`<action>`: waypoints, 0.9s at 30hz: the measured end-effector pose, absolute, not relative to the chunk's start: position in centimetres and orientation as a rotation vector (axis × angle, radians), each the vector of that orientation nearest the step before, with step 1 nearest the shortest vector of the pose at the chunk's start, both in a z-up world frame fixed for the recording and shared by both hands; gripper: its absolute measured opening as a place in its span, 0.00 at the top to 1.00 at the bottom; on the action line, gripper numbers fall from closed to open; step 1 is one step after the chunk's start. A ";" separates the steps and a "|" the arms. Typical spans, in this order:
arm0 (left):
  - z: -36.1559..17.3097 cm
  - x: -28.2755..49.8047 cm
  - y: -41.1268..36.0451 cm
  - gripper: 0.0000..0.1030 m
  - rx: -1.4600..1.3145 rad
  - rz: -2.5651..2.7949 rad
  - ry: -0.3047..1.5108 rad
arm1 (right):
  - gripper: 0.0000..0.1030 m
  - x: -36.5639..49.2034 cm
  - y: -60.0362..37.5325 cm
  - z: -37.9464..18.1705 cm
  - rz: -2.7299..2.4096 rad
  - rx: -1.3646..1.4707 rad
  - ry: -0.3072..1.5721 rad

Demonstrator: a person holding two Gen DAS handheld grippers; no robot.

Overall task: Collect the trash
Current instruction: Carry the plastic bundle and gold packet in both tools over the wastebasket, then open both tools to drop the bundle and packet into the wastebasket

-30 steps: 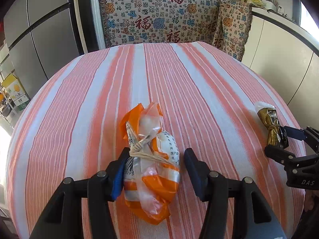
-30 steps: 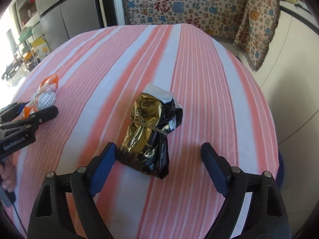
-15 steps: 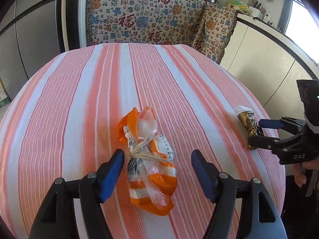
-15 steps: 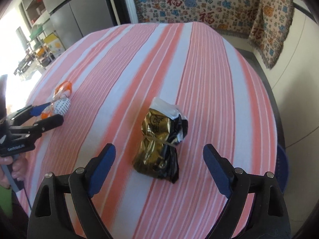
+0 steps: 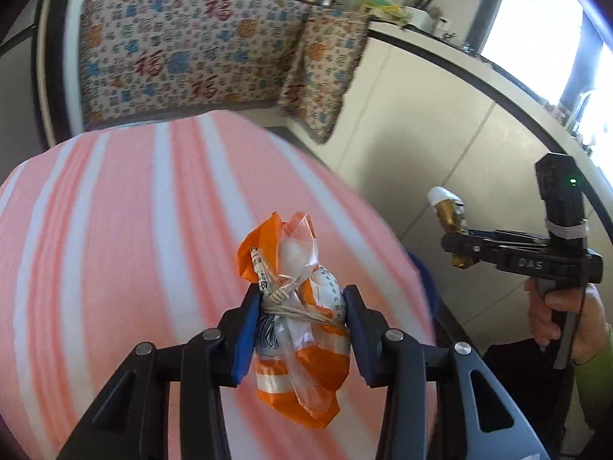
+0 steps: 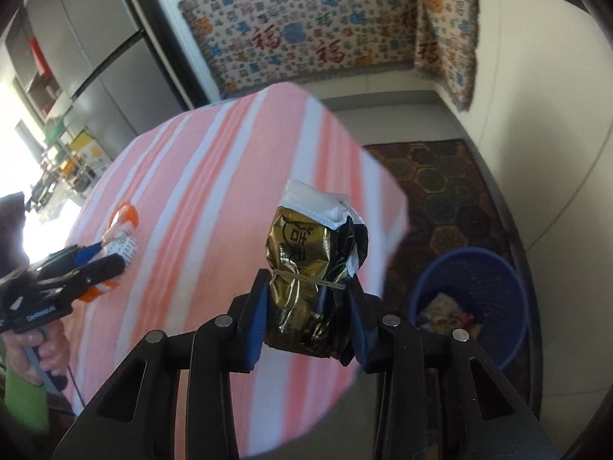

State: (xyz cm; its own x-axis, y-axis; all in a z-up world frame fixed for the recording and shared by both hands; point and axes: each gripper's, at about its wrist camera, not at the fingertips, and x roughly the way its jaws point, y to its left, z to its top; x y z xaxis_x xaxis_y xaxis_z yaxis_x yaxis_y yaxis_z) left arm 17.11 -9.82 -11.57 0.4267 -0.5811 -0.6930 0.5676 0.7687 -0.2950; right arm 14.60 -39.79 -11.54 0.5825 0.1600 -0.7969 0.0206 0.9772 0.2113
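Note:
My left gripper (image 5: 302,299) holds an orange and white plastic wrapper bundle (image 5: 302,368) tied with a rubber band; its jaws are closing and the blue pads press on both sides. The bundle hangs above the striped table (image 5: 115,230). My right gripper (image 6: 308,287) is also closing, with its pads pressing on a gold and black foil wrapper bundle (image 6: 302,245) lifted past the table's right edge. In the left wrist view the right gripper (image 5: 459,245) and its gold bundle (image 5: 446,211) are at the right. In the right wrist view the left gripper (image 6: 103,260) and orange bundle (image 6: 122,230) are at the left.
A blue waste bin (image 6: 479,272) with some trash in it stands on a patterned rug (image 6: 440,176) on the floor, right of the table (image 6: 214,191). A cloth-covered cabinet (image 5: 184,57) is behind the table, with white counters at the right.
Both grippers have shut on their bundles and lifted them off the table. Both have swung to the right, so that the floor and the blue bin have come into view.

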 end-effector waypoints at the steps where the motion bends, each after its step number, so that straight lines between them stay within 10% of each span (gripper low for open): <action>1: -11.0 16.9 -12.3 0.58 -0.015 -0.764 0.871 | 0.63 14.2 -41.9 -11.8 0.051 0.211 0.948; 15: -20.0 20.3 -42.4 0.57 0.075 -0.964 1.091 | 0.61 13.0 -60.3 -23.3 -0.156 0.437 1.037; 19: -23.6 23.0 -46.4 0.38 0.071 -0.939 1.175 | 0.32 13.9 -61.6 -27.2 -0.183 0.437 1.033; 27: -20.6 21.7 -43.9 0.33 0.105 -0.891 1.069 | 0.09 10.5 -63.6 -24.3 -0.297 0.447 0.914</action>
